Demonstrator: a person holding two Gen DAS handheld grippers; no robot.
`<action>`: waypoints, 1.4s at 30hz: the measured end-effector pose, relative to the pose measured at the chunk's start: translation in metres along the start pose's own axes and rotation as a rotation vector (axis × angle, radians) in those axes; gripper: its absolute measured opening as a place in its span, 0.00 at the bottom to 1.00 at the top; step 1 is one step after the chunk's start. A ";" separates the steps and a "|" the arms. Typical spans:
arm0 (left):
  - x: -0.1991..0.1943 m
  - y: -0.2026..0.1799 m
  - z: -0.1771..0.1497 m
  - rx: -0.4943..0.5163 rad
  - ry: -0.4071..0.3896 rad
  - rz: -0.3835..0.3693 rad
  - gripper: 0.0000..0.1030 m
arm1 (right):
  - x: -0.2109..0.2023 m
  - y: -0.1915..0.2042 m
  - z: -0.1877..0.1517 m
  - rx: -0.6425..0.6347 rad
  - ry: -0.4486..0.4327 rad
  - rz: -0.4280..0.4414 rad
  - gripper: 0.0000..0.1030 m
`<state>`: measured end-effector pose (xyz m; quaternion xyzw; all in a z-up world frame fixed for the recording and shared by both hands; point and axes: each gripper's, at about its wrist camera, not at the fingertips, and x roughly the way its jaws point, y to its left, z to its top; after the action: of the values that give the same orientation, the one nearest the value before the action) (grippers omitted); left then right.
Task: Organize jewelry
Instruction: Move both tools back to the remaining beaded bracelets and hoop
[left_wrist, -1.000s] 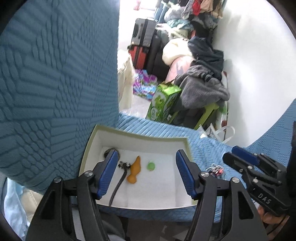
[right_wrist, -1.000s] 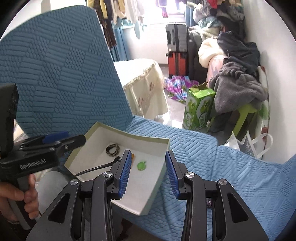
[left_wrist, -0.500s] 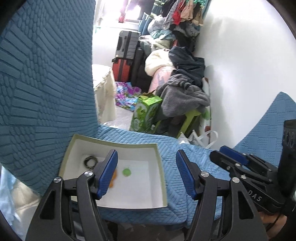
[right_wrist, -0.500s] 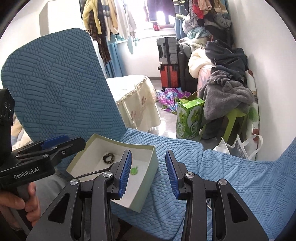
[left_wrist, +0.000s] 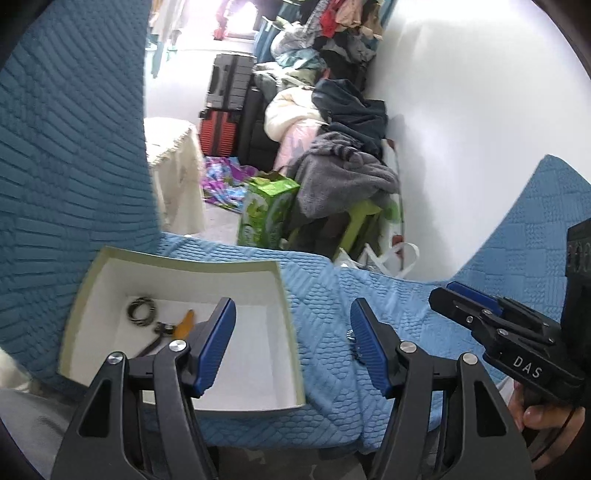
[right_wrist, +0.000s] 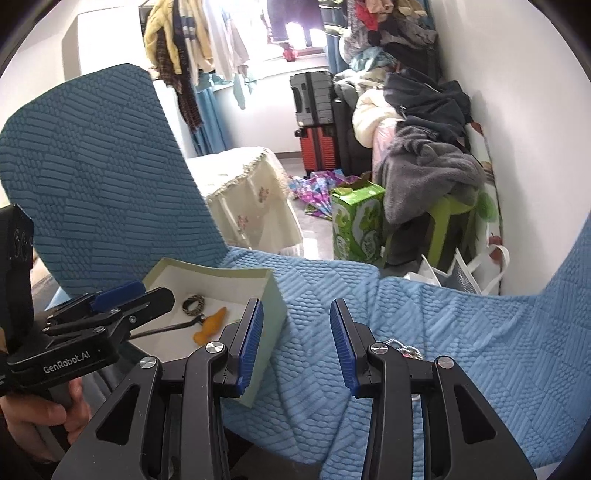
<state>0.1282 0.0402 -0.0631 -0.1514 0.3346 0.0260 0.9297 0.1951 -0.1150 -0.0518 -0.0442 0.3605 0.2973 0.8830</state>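
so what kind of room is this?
Likely a cluttered bedroom or living space at home: clothes heaped along the wall, stacked suitcases, and a blue quilted sofa cover holding the jewelry box.

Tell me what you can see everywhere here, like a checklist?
Surface: blue quilted cover over a seat.
Job's things: open white box holding a dark ring, an orange pendant and a dark cord; a silvery chain piece lies on the cover outside the box.
Clutter: nothing seen on the seat.
Grippers: left gripper open, empty; right gripper open, empty.
Cables: nothing seen.
Surroundings: green carton, suitcases, piled clothes, white wall.
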 end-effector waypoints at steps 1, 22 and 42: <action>0.004 -0.003 -0.001 0.003 0.012 -0.012 0.62 | -0.001 -0.007 -0.003 0.009 0.004 -0.004 0.35; 0.140 -0.073 -0.056 0.104 0.315 -0.191 0.35 | 0.047 -0.116 -0.057 0.128 0.224 -0.075 0.31; 0.198 -0.079 -0.065 0.160 0.417 -0.251 0.25 | 0.142 -0.146 -0.067 0.188 0.397 -0.019 0.27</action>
<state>0.2537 -0.0648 -0.2148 -0.1200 0.4989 -0.1479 0.8455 0.3155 -0.1842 -0.2156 -0.0225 0.5530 0.2395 0.7977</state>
